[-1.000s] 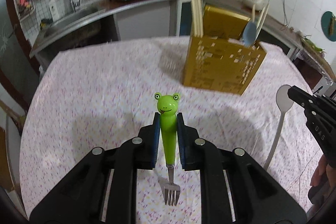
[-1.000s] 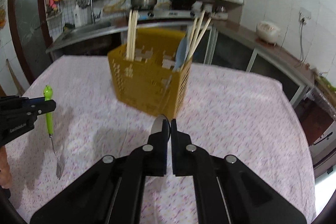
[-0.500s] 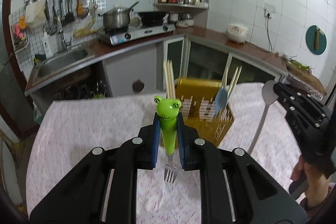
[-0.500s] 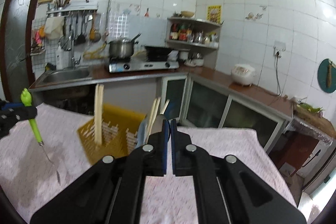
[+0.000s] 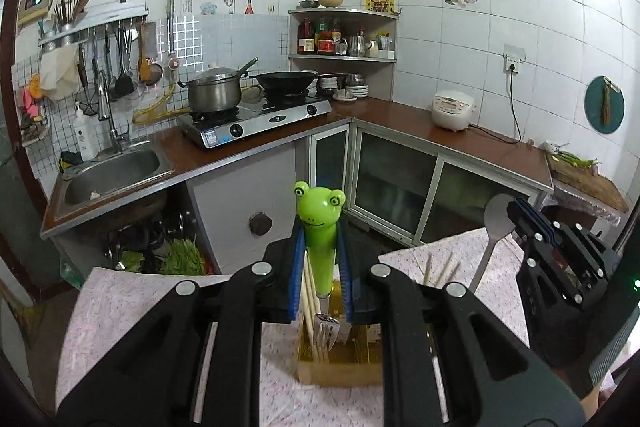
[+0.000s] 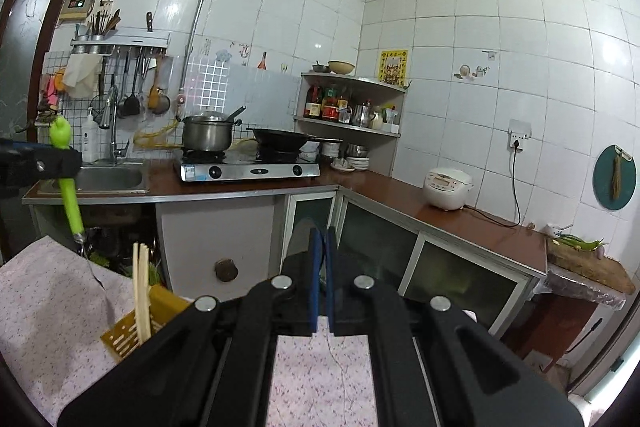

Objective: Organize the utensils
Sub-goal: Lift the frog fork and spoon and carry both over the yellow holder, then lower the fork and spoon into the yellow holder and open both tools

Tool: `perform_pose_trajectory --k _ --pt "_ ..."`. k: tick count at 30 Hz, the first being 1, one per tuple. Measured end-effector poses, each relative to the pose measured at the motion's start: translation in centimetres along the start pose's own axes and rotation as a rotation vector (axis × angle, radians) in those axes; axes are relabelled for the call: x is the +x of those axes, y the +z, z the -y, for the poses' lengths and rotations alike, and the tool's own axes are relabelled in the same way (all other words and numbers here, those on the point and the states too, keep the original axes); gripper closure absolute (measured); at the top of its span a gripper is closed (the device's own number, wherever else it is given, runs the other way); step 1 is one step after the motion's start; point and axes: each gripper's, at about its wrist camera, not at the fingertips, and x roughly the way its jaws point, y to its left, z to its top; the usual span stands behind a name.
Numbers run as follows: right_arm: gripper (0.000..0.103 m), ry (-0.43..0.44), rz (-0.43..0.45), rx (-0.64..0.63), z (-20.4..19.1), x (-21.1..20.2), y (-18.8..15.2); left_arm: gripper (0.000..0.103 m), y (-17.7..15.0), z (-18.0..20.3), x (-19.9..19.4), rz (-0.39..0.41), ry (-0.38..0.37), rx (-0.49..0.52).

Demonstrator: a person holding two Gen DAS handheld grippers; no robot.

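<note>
The left gripper [image 5: 320, 267] is clenched on the green frog-handled fork [image 5: 319, 227], held upright with its tines just above the yellow utensil holder [image 5: 336, 367] on the flowered tablecloth [image 5: 120, 307]; chopsticks [image 6: 141, 285] stand in the holder; to the right, the right gripper [image 6: 322, 287] grasps a metal spoon [image 5: 494, 223], bowl up.

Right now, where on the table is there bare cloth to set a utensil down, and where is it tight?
Bare tablecloth lies left of the yellow holder in the left wrist view; more shows in front of the right gripper in its own view. It is crowded over the holder: chopsticks stand inside, the frog fork in the left gripper hangs above, the spoon beside.
</note>
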Motion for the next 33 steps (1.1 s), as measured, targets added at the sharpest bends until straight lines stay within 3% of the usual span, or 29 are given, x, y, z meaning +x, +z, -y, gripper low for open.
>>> perform_pose_trajectory --k 12,16,23,31,33 --pt "0.1 0.089 -0.019 -0.056 -3.1 2.4 -3.6 0.089 -5.6 -1.8 6.5 -0.098 -0.027 -0.04" --pt "0.1 0.164 -0.021 -0.08 -4.4 2.4 -5.8 0.089 -7.7 -2.7 7.0 -0.101 -0.029 -0.06" --pt "0.099 0.327 -0.077 0.013 -3.5 3.3 -9.8 0.088 -11.3 -3.6 7.6 -0.125 -0.049 -0.069" --pt "0.097 0.389 -0.153 0.051 -3.0 3.8 -11.1 0.084 -11.7 -3.6 6.2 -0.104 -0.044 -0.076" --pt "0.081 0.403 -0.179 0.082 -2.5 3.5 -10.8 0.075 -11.5 -3.7 5.0 -0.087 -0.047 -0.084"
